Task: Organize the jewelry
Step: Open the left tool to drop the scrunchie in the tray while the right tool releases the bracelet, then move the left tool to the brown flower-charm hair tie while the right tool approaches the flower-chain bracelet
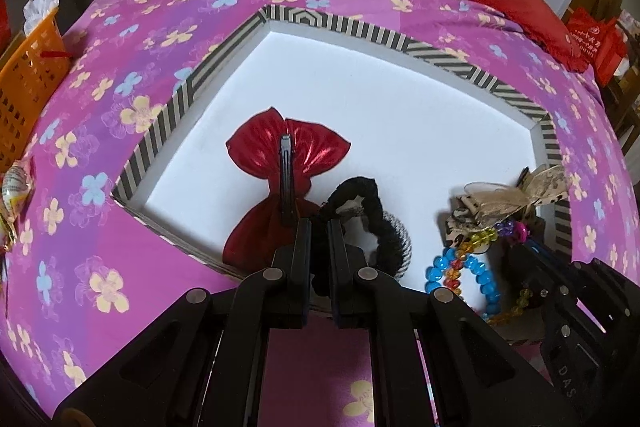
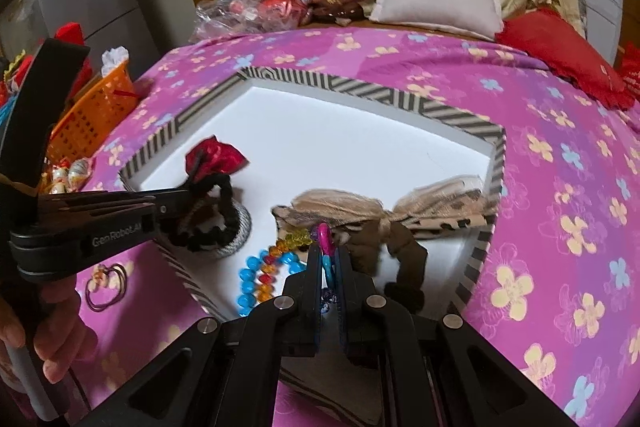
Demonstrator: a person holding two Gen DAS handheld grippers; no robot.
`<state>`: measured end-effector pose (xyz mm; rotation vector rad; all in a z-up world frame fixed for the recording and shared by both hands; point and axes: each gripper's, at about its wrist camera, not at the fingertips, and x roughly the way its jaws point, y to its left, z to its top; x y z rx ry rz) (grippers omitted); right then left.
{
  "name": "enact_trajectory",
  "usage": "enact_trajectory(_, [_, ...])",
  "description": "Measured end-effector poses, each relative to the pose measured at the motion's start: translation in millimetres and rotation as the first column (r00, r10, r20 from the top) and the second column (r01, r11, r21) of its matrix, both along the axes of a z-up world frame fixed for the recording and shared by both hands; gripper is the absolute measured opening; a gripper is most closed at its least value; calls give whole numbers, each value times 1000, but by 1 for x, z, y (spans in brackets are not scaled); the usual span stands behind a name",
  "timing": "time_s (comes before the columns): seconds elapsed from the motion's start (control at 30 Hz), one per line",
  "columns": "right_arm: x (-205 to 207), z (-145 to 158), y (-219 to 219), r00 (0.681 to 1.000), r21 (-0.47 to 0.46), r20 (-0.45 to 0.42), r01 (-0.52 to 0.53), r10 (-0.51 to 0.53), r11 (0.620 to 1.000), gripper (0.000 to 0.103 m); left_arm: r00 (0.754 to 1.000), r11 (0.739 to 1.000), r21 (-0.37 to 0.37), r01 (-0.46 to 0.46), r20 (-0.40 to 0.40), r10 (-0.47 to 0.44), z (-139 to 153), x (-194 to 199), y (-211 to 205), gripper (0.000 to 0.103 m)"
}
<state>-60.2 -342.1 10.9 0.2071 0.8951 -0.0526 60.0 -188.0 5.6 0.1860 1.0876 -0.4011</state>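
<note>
On the bed, over a pink-purple flowered bedspread (image 1: 120,131), sits a shallow striped-rim tray (image 1: 208,75) with a white floor. Several hair and jewelry pieces lie inside it. A red satin bow clip (image 1: 256,155) rests toward the tray's left part, its black metal clip facing up. Beside it, nearer the front edge, a black scrunchie (image 1: 360,195) lies against a grey-and-white knitted hair tie (image 1: 402,247). Toward the right, a beaded bracelet (image 1: 452,275) of blue, amber and red beads curls on the white floor, and a beige leopard-print ribbon bow (image 2: 420,211) sprawls against the right wall, with a brown scrunchie (image 2: 404,247) just in front of it.

The left hand-held gripper (image 1: 319,227) has its jaws drawn together on the black scrunchie, hovering over the tray's front-left edge. The right hand-held gripper (image 2: 329,259) is clamped on a pink-and-blue piece of jewelry (image 2: 326,239) at the tray's front, right above the beaded bracelet. A person's hand (image 2: 48,331) grasps the left tool's handle.

Outside the tray, thin purple hair elastics (image 2: 106,285) lie on the bedspread, and an orange plastic basket (image 1: 28,79) stands off the left side holding something white.
</note>
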Motion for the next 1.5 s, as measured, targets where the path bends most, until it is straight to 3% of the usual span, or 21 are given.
enact_trajectory(0.23, [-4,-3,3,1000,-17,-24,4,-4,1000,7,1000,1000,6,-3,-3,3,-4,-2,0,6])
enact_trajectory(0.3, [-5,-4,5,999,-29,-33,7,-8,1000,16,1000,1000,2,-8,-3,8,-4,-2,1,6])
enact_trajectory(0.33, [-6,-4,5,999,-31,-34,9,-10,999,29,1000,1000,-3,-12,-4,12,-4,-2,2,6])
enact_trajectory(0.37, [-8,-4,5,999,-28,-30,10,-11,1000,35,1000,1000,-5,-15,-4,15,-3,-2,3,6])
enact_trajectory(0.57, [-17,0,8,1000,-18,-19,14,-15,1000,35,1000,1000,3,-15,3,15,-2,-4,5,11])
enact_trajectory(0.63, [-21,3,8,1000,-12,-9,19,-19,1000,35,1000,1000,-1,-8,10,8,0,-7,5,17])
enact_trajectory(0.7, [-24,6,9,1000,-10,-2,21,-21,1000,35,1000,1000,-14,1,23,0,4,-10,5,40])
enact_trajectory(0.77, [-29,9,11,1000,-10,6,21,-21,1000,36,999,1000,-30,5,41,-4,9,-15,6,52])
enact_trajectory(1.2, [-60,26,23,999,-1,35,34,-34,999,42,994,999,-34,20,110,-16,36,-45,19,52])
enact_trajectory(1.5, [-89,30,41,999,17,38,30,-31,999,42,984,999,-8,43,175,-41,50,-90,38,52])
